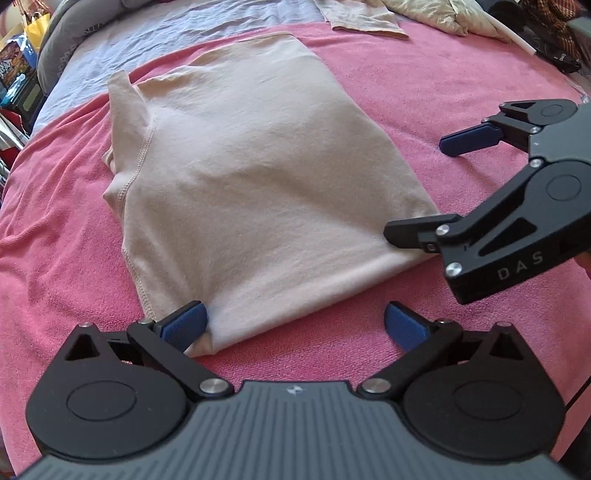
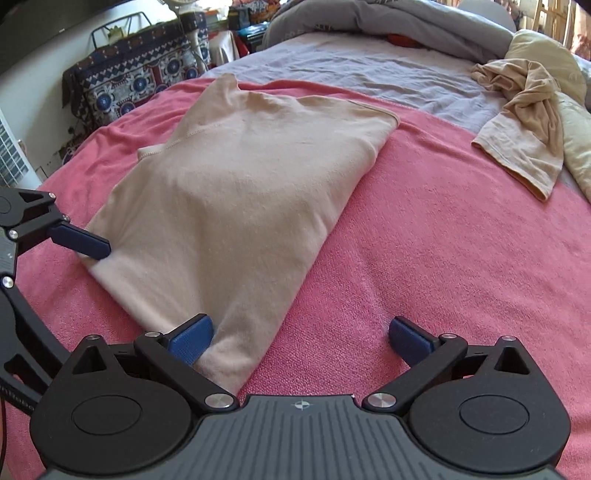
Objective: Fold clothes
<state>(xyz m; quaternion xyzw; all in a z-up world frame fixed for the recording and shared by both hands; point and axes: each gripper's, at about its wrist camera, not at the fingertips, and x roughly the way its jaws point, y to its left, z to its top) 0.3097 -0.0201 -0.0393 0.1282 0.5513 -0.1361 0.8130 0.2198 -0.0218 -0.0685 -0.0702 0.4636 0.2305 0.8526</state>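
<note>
Shirt is folded into a long beige rectangle, lying flat on the pink blanket across the bed. One sleeve sticks out at its far left side in your left wrist view.

Your left gripper sits at the shirt's near end, jaws wide open. Its left pad touches the near left corner of the fabric; the right pad is over bare blanket, clear of the shirt. Nothing clamped.

Your right gripper is at the near right corner, jaws also spread wide. Left pad rests against the shirt's corner edge; right pad is over blanket only. Nothing held. From the left wrist view, one of its fingers lies on the shirt's corner and the other is well apart over the blanket.

Second beige garment lies crumpled at the far right, partly on the blanket, partly on the lavender sheet, just beside a pale pillow. Grey duvet is bunched at the far end of the bed. Patterned cloth covers something beside the bed.
</note>
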